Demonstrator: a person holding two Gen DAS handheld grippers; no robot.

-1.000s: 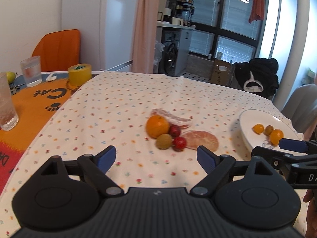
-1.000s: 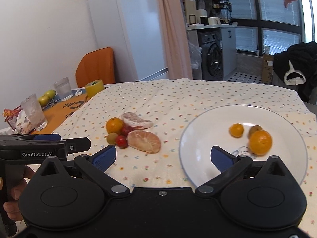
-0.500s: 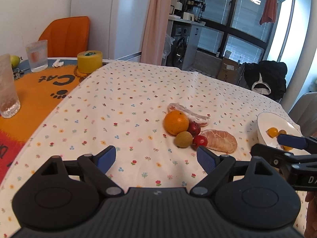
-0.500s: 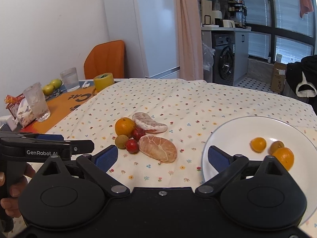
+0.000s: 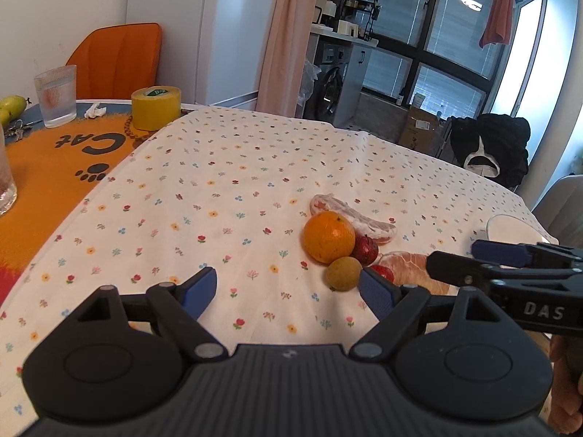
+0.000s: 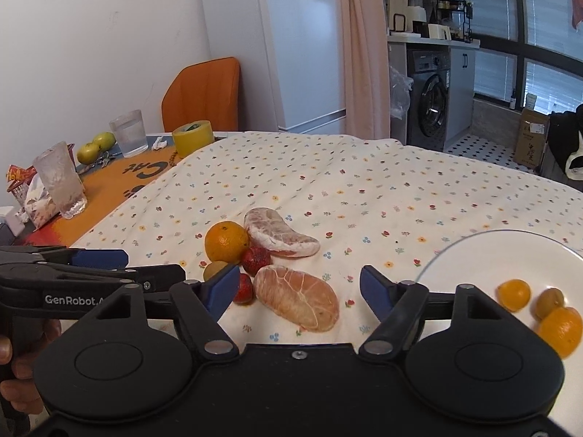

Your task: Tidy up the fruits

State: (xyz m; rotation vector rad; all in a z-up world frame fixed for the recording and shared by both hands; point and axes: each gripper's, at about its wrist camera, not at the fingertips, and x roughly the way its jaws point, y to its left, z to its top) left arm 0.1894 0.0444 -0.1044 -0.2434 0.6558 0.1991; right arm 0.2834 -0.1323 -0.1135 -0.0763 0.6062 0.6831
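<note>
Both tongs, left [image 5: 288, 289] and right [image 6: 299, 289], gape empty; right nears pomelo [image 6: 296, 298] ahead, probably plate-bound [image 6: 473, 255].

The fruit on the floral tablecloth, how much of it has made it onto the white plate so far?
Done: three small orange and olive fruits lie on the white plate. In hand: nothing; the left gripper and right gripper are both open. Left: round orange, two peeled citrus pieces, two red fruits and a small olive fruit.
</note>
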